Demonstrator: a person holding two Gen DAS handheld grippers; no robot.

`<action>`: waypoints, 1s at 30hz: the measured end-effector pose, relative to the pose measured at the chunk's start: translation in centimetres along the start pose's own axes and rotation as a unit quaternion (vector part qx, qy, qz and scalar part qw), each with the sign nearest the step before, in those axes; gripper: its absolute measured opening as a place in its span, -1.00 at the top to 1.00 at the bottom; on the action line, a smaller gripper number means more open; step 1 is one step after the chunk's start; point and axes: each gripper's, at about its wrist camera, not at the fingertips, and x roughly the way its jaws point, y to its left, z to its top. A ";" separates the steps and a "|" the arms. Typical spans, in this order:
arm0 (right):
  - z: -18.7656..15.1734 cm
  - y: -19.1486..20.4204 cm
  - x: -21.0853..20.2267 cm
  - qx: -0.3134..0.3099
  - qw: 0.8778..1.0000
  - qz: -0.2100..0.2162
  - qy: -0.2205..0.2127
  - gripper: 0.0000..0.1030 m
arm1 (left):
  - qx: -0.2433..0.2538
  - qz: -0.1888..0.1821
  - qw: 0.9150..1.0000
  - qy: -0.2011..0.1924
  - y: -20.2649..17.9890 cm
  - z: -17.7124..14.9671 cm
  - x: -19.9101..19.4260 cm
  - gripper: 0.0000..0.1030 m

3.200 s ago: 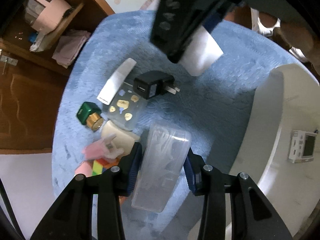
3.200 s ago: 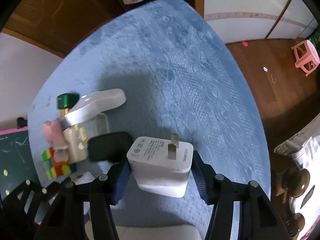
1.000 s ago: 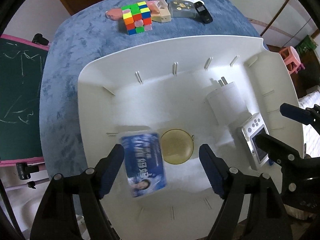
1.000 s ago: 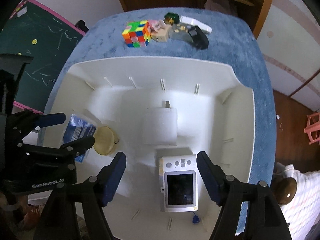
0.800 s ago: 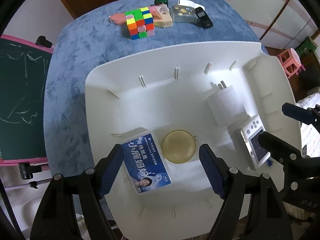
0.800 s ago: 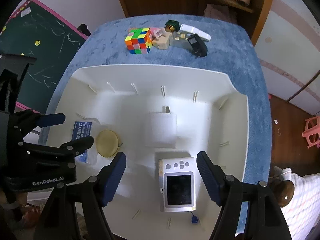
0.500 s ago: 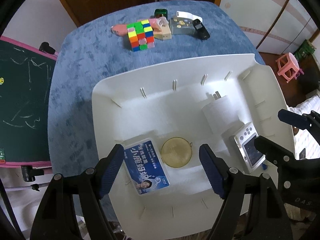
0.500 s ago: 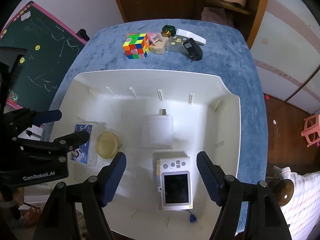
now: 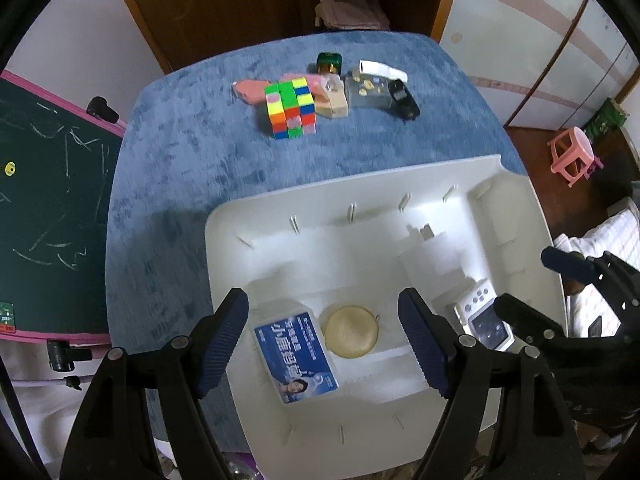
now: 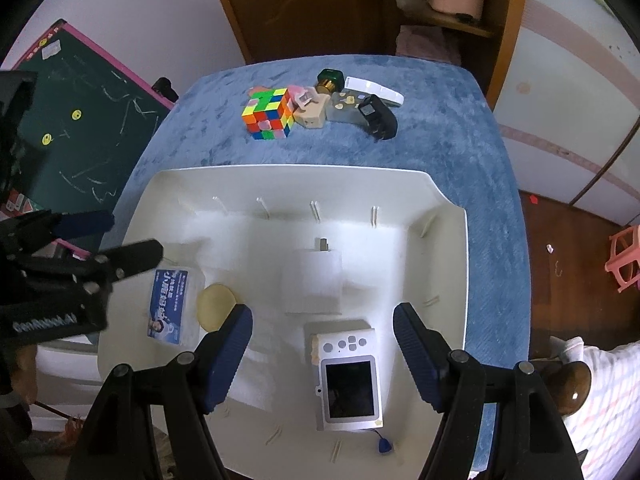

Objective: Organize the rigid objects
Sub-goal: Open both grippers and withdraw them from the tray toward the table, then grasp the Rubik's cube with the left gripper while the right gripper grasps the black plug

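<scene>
A white bin (image 9: 256,216) (image 10: 444,208) on the blue table holds a clear case with a blue label (image 9: 296,358) (image 10: 170,306), a round tan disc (image 9: 351,332) (image 10: 216,306), a white charger (image 10: 314,284) and a white camera (image 10: 348,376) (image 9: 482,324). My left gripper (image 9: 328,342) is open and empty above the case and disc. My right gripper (image 10: 322,354) is open and empty above the camera. At the far side lie a Rubik's cube (image 9: 290,106) (image 10: 268,114), a black charger (image 9: 404,100) (image 10: 378,116) and a green-capped bottle (image 9: 330,63) (image 10: 330,79).
A beige block with a pink piece (image 10: 308,110), a clear card (image 9: 366,90) and a white flat piece (image 10: 374,90) lie beside the cube. A chalkboard (image 9: 44,216) stands left. A wooden cabinet (image 10: 320,4) is behind the table, a pink stool (image 9: 572,156) on the floor to the right.
Both grippers let go of the clear case and the white charger, which now lie in the bin. Over the last second both have pulled up and back from the bin.
</scene>
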 end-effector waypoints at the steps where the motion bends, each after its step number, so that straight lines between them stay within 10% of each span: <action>1: 0.0 -0.1 0.0 0.000 1.000 -0.001 -0.001 -0.43 | -0.001 0.000 1.000 -0.001 0.1 0.2 -0.1 -0.56; 30: 16.4 -3.5 5.0 0.002 0.998 -0.056 -0.019 -0.43 | -0.026 -0.021 0.999 0.024 4.7 14.9 5.7 -0.56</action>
